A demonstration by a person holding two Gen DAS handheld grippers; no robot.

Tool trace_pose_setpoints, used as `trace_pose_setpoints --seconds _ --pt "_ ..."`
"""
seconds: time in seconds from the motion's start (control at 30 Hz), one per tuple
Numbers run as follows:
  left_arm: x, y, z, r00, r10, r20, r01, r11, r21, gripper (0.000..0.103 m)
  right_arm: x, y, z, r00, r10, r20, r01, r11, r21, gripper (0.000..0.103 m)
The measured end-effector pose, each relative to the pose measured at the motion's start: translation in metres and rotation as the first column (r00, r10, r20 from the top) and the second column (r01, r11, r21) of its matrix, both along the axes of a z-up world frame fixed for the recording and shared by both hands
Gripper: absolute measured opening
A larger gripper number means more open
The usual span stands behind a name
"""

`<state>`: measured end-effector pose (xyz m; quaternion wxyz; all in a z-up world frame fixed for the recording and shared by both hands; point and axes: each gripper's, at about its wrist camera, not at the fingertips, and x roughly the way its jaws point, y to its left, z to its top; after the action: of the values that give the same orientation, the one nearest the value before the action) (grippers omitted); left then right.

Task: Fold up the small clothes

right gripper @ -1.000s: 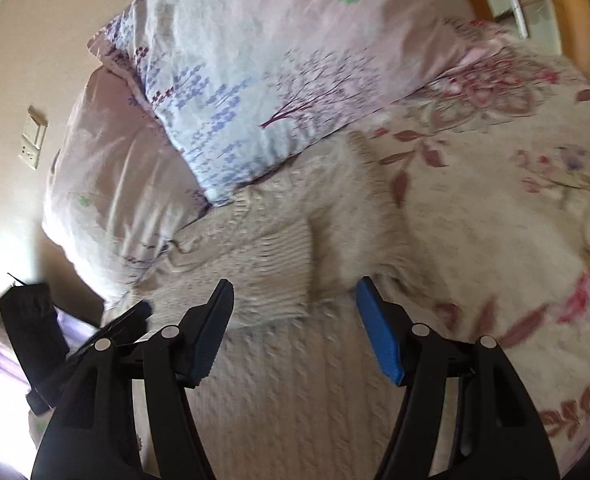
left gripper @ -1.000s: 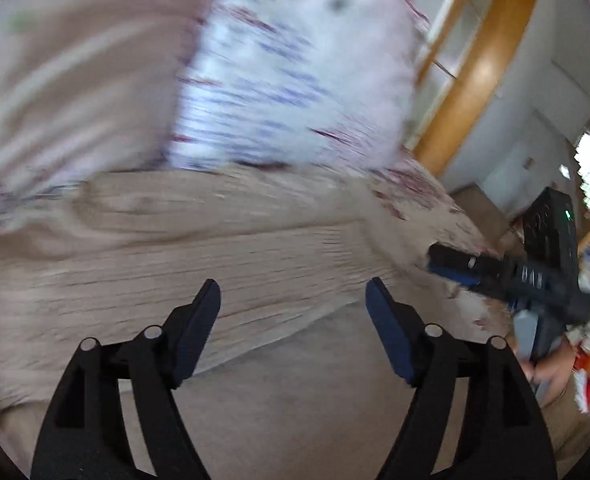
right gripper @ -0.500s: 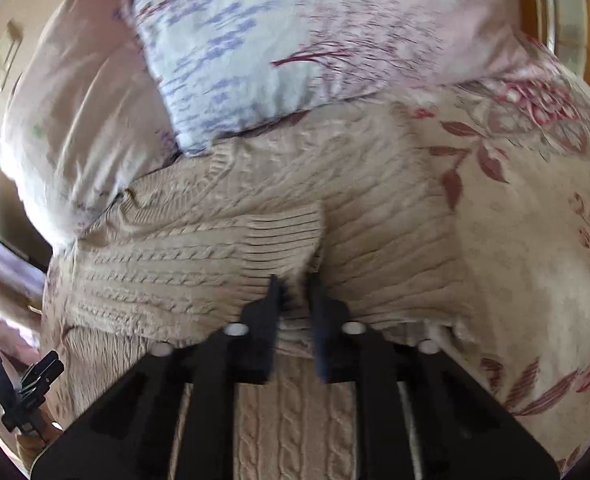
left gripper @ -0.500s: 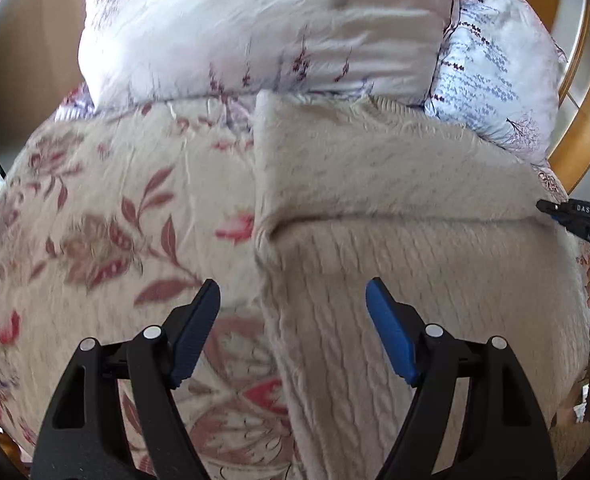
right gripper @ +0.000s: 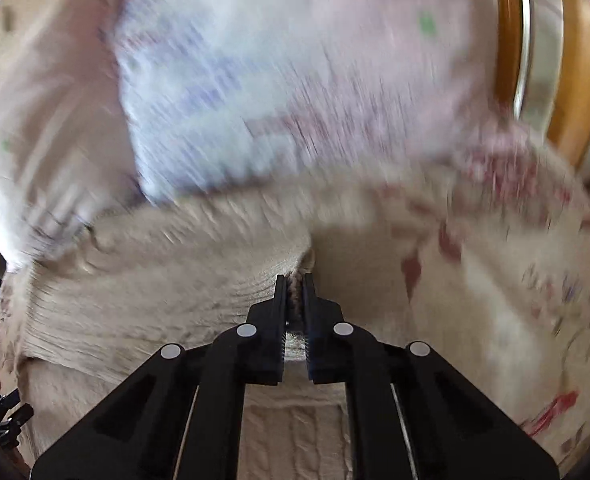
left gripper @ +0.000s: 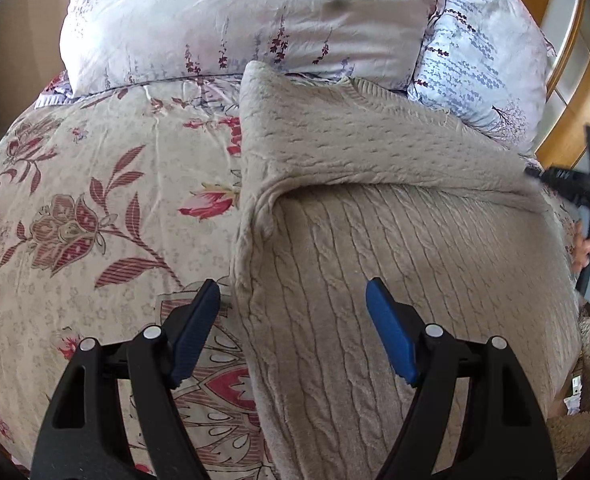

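A beige cable-knit sweater (left gripper: 395, 248) lies on the floral bedspread (left gripper: 95, 208), its upper part folded over with the inside showing, up against the pillows. My left gripper (left gripper: 293, 300) is open and empty, hovering over the sweater's left edge. In the right wrist view the right gripper (right gripper: 294, 284) is shut on a fold of the sweater (right gripper: 175, 300) and lifts it; that view is blurred by motion. The right gripper also shows at the far right of the left wrist view (left gripper: 575, 188), with a hand on it.
Two floral pillows (left gripper: 255, 20) (left gripper: 483, 60) lie behind the sweater at the head of the bed. A wooden headboard (left gripper: 575, 92) runs along the right. The bedspread slopes away to the left and front.
The right gripper, shut on the sweater fold half a second ago, has raised it and is moving fast. The left gripper swung to the sweater's left edge and has since barely moved.
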<state>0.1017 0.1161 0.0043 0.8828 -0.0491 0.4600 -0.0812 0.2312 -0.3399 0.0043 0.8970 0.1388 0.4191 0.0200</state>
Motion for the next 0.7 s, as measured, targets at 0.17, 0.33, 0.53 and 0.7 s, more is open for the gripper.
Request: trace_pose_setpoints --seconds 0.17,0.33,0.53,0.7 --pt "-0.004 0.007 0.0 1.0 0.011 -0.009 -0.011 0.999 -0.04 0.075 -0.019 -0.011 0.004 1.0 -0.002 0.005 0.002 0.999 0.054 0.037" --pt "-0.014 0.016 0.0 1.0 0.016 -0.006 -0.017 0.994 -0.108 0.075 -0.069 -0.045 0.016 0.999 0.0 0.054 -0.008 0.987 0.162 0.061" --pt "-0.031 0.02 -0.001 1.0 0.001 0.001 -0.001 0.986 -0.165 0.073 -0.112 -0.084 -0.005 1.0 0.006 -0.013 -0.002 0.964 0.266 0.06" --pt "-0.051 0.021 -0.002 1.0 -0.014 0.009 0.016 0.977 -0.214 0.069 -0.142 -0.095 -0.029 0.997 0.051 -0.052 -0.029 0.93 0.367 0.053"
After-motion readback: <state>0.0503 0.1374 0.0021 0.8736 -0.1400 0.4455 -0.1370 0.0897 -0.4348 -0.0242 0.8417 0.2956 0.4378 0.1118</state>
